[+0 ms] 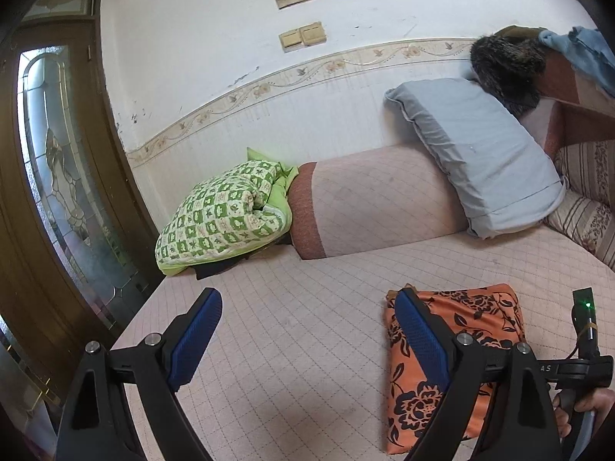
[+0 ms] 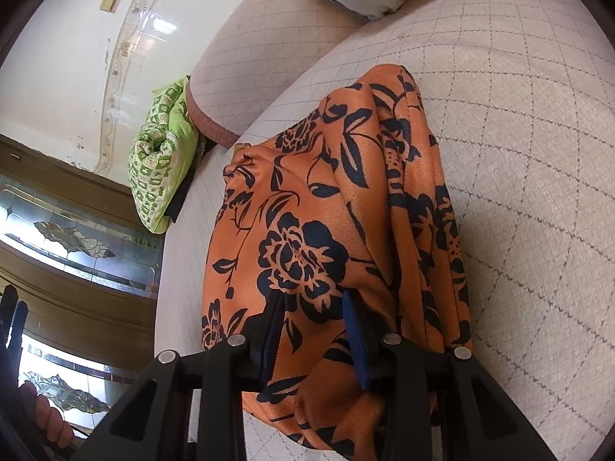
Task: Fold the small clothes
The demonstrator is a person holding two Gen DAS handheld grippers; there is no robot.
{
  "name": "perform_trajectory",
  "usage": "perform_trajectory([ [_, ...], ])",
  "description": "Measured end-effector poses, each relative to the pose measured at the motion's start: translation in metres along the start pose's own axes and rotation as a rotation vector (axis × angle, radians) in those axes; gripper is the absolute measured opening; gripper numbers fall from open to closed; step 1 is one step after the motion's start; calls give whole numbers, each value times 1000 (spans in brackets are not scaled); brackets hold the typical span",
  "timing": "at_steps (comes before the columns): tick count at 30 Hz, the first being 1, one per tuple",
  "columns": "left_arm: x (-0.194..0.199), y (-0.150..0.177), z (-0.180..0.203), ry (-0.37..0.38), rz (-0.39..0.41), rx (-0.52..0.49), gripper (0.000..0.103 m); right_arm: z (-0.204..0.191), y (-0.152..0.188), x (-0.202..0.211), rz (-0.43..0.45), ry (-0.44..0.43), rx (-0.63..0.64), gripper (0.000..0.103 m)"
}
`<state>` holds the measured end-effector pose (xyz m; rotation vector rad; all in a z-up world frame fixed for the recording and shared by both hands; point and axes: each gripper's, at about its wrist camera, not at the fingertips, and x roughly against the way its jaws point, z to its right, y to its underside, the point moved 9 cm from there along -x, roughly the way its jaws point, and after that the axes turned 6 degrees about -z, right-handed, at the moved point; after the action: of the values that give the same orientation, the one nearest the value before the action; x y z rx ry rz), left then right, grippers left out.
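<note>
An orange garment with a black flower print (image 1: 461, 349) lies folded into a narrow rectangle on the pale quilted bed (image 1: 300, 345). My left gripper (image 1: 307, 303) is open and empty, held above the bed to the left of the garment; its right finger overlaps the garment's left edge in the view. In the right wrist view the garment (image 2: 307, 199) fills the middle. My right gripper (image 2: 313, 296) is shut on the near end of the garment, with cloth bunched between its blue pads (image 2: 355, 334).
A green checked quilt (image 1: 226, 215) lies at the bed's far left, next to a rolled pink bolster (image 1: 369, 203). A grey pillow (image 1: 480, 153) leans at the back right. A wooden glass door (image 1: 57, 176) stands left of the bed.
</note>
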<state>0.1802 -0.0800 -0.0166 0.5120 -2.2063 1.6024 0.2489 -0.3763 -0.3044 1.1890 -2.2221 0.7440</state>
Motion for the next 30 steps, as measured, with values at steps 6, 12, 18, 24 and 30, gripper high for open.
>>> perform_trajectory([
  [6,-8,2,-12,-12,-4,22,92,-1,0,-1,-3,2,6,35],
  [12,-25,7,-15,-10,-23,29,92,-1,1,0,-4,4,6,35],
  [18,-75,40,-3,63,-142,36,94,-13,-2,6,8,44,57,35],
  [24,-148,103,38,241,-371,93,94,-26,-43,15,89,75,138,35],
  [30,-179,133,64,302,-491,96,94,-12,-96,-8,103,100,113,37],
])
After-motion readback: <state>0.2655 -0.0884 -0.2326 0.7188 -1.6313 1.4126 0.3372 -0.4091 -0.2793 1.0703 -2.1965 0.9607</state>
